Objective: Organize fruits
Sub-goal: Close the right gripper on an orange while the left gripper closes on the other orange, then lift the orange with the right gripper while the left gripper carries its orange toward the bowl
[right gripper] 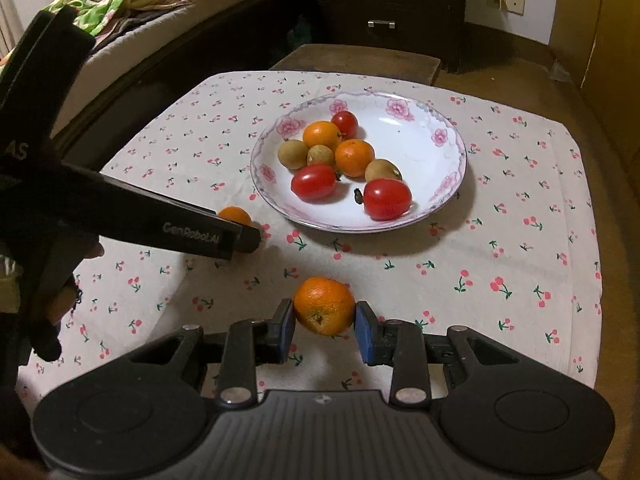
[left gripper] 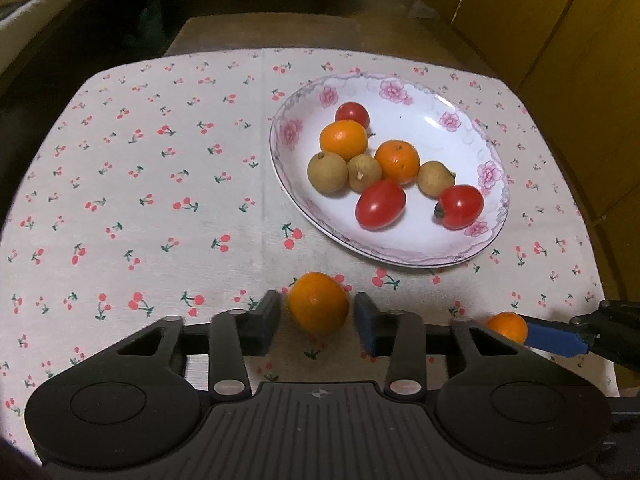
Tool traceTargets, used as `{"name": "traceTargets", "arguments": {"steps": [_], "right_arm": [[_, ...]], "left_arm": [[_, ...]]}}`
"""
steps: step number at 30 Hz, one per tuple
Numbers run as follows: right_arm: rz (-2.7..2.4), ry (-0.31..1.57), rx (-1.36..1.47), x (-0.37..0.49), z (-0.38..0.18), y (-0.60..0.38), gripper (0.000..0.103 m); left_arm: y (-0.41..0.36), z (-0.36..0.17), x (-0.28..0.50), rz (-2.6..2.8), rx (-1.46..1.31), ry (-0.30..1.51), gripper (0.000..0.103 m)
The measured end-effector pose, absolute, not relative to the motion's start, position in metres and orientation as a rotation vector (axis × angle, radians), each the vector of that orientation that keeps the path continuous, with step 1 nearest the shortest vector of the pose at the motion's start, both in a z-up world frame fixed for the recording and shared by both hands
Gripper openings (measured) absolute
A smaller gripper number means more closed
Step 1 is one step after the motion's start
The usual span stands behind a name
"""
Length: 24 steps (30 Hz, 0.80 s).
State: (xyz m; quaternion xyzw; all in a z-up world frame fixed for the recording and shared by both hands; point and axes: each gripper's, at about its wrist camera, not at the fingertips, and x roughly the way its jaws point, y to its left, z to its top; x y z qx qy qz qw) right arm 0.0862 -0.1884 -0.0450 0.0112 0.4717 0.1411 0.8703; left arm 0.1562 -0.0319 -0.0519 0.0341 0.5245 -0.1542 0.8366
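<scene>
A white floral plate (left gripper: 424,128) (right gripper: 416,140) on the cherry-print cloth holds small oranges, red cherry tomatoes and brown longans. In the left wrist view a small orange (left gripper: 319,304) lies on the cloth between the fingers of my left gripper (left gripper: 318,320), with a thin gap on each side. The right wrist view shows that gripper (right gripper: 250,238) from the side, its orange (right gripper: 235,215) peeking out behind the tip. My right gripper (right gripper: 325,322) is shut on a second small orange (right gripper: 325,311), which both blue pads touch. It also shows at the left view's right edge (left gripper: 520,332) with its orange (left gripper: 507,326).
The cloth (right gripper: 500,240) covers a small table whose edges fall away at the right and far side. Beyond the far edge is a brown stool (right gripper: 360,58). A bed (right gripper: 160,8) lies at the left, dark drawers (right gripper: 384,0) at the back. A gloved hand (right gripper: 52,320) holds the left gripper.
</scene>
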Motion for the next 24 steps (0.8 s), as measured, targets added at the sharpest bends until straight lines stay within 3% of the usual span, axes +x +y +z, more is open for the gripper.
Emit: {"name": "traceTargets", "arguments": {"steps": [24], "right_arm": [[0.352, 1.044, -0.048, 0.072, -0.058, -0.175, 0.033]], "left_arm": [[-0.022, -0.052, 0.102, -0.388, 0.142, 1.147, 0.042]]}}
